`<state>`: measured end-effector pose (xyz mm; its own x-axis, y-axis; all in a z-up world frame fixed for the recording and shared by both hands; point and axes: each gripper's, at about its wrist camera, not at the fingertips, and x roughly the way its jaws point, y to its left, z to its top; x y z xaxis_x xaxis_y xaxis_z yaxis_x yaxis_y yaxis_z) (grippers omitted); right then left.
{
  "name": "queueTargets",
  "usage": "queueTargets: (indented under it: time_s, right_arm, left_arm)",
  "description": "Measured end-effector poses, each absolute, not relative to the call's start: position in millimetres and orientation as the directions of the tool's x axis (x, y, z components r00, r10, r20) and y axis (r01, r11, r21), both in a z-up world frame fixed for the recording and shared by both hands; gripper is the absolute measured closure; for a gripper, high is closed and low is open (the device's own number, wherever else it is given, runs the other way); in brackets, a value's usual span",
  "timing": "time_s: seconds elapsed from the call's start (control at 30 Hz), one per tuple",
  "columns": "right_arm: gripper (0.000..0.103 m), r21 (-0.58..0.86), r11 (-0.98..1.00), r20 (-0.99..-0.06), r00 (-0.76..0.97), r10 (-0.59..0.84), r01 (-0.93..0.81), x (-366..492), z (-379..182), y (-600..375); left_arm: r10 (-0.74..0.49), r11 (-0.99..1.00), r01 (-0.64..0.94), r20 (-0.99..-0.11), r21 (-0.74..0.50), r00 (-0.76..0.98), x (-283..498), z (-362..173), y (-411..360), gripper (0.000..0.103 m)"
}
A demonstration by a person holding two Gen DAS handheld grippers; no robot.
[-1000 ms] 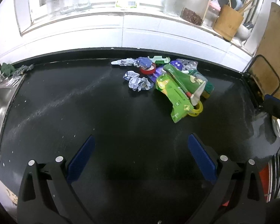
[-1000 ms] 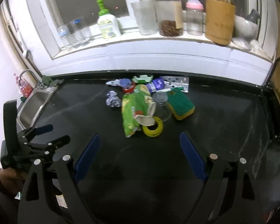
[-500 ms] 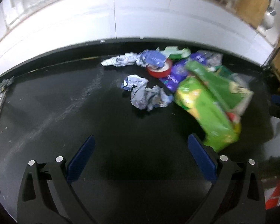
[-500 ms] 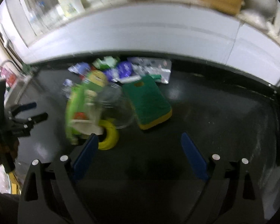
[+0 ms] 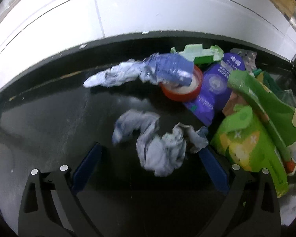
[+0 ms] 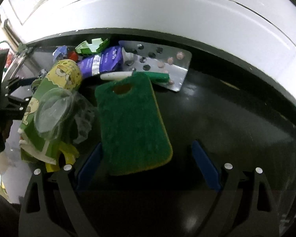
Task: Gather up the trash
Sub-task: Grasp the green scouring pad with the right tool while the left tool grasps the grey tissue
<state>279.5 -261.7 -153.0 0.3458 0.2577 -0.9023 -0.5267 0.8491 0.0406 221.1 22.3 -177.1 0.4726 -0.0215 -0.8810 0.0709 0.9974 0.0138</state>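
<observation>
On black counter, below white tile wall, the trash sits in one loose heap. Left gripper is wide open, w/ a crumpled paper wad lying between its blue fingers; wad's right edge looks to be touching the right-side finger, though blur makes that hard to confirm. Behind the wad: a long twisted wrapper draped over a red tape roll, then a purple pouch just beside the roll, and a green carton scrap near the wall. Green snack bag fills the right side of left view. Right gripper is also spread open, around the near end of a green sponge w/ yellow underside; the sponge's near-left edge is just at the left-side finger, the other finger well apart from it. Left of sponge: crushed clear cup on the snack bag, yellow tape roll partly under the bag. Behind sponge: white-and-green stick-like item, type unclear, resting on a foil pill blister, plus the pouch and carton scrap. Left gripper shows at far left edge of right view.
</observation>
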Motion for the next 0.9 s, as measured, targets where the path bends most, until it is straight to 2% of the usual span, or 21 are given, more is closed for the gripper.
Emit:
queueTargets:
  time_s: [0.03, 0.13, 0.2, 0.3, 0.53, 0.9]
  right_arm:
    - [0.017, 0.039, 0.844, -0.903, 0.342, 0.259, -0.536, 280, -153, -260]
    - [0.038, 0.04, 0.828, -0.906, 0.329, 0.267, -0.56, 281, -155, -253]
    - [0.044, 0.042, 0.83, -0.91, 0.322, 0.262, -0.556, 279, -154, -248]
    - [0.049, 0.066, 0.847, -0.909, 0.319, 0.269, -0.527, 277, -150, -248]
    - [0.049, 0.05, 0.885, -0.889, 0.383, 0.251, -0.463, 249, -121, -249]
    - [0.049, 0.065, 0.931, -0.843, 0.48, 0.245, -0.36, 140, -72, -273]
  left_arm:
    - [-0.017, 0.997, 0.077, -0.88, 0.022, 0.475, 223, -177, 21, 0.012]
    - [-0.023, 0.996, 0.089, -0.871, 0.024, 0.491, 229, -173, 20, 0.034]
    - [-0.019, 0.996, 0.088, -0.87, 0.028, 0.492, 231, -169, 19, 0.065]
    - [-0.007, 0.998, 0.065, -0.872, 0.028, 0.49, 231, -163, 17, 0.068]
    - [0.008, 0.999, 0.042, -0.857, 0.034, 0.515, 195, -137, 8, 0.068]
    - [-0.032, 0.999, 0.051, -0.842, -0.006, 0.539, 80, -89, -3, 0.068]
